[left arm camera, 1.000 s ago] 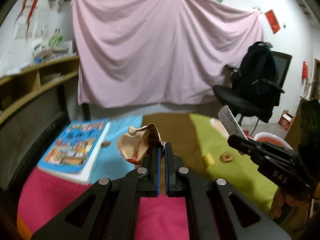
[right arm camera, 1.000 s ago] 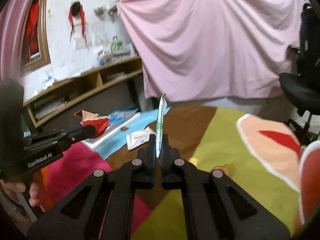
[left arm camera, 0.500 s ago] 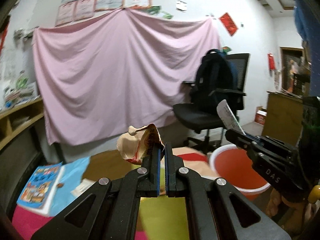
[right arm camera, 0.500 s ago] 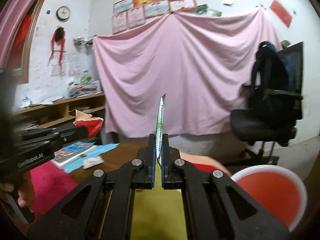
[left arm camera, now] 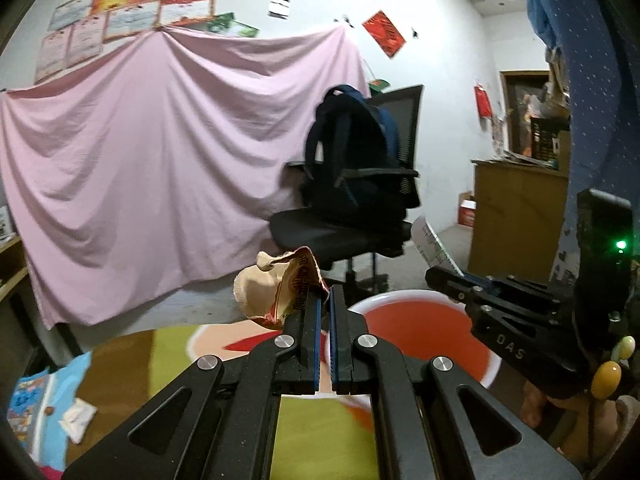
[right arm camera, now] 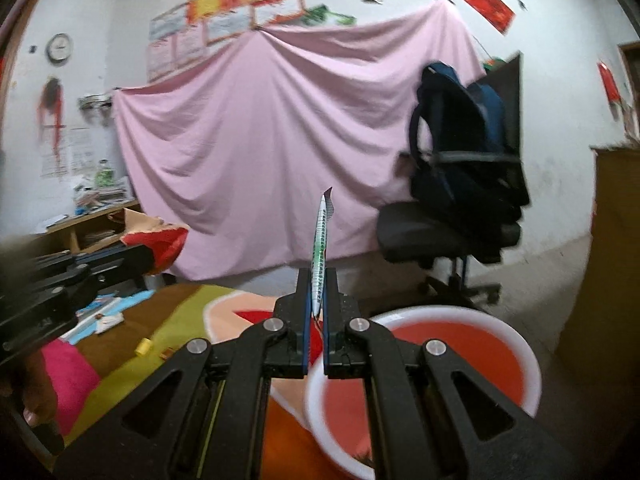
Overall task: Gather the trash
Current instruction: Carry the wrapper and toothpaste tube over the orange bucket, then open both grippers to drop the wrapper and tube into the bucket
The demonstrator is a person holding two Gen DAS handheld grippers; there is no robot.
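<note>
Crumpled snack wrapper (left arm camera: 276, 292) pinched in the closed fingers of the left gripper (left arm camera: 324, 300), flat white packet (right arm camera: 320, 248) clamped upright in the right gripper (right arm camera: 316, 280), red basin with a white rim (right arm camera: 460, 312) just beyond both, colourful desk (right arm camera: 180, 320) below, office chair (left arm camera: 352, 232) and pink sheet (left arm camera: 160, 160) behind.

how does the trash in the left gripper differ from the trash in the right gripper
The crumpled wrapper in the left gripper is puffy, tan and red; the flat packet in the right gripper is thin, white with green print. The wrapper bulges sideways; the packet stands upright, edge-on. Both are clamped near the red basin.
</note>
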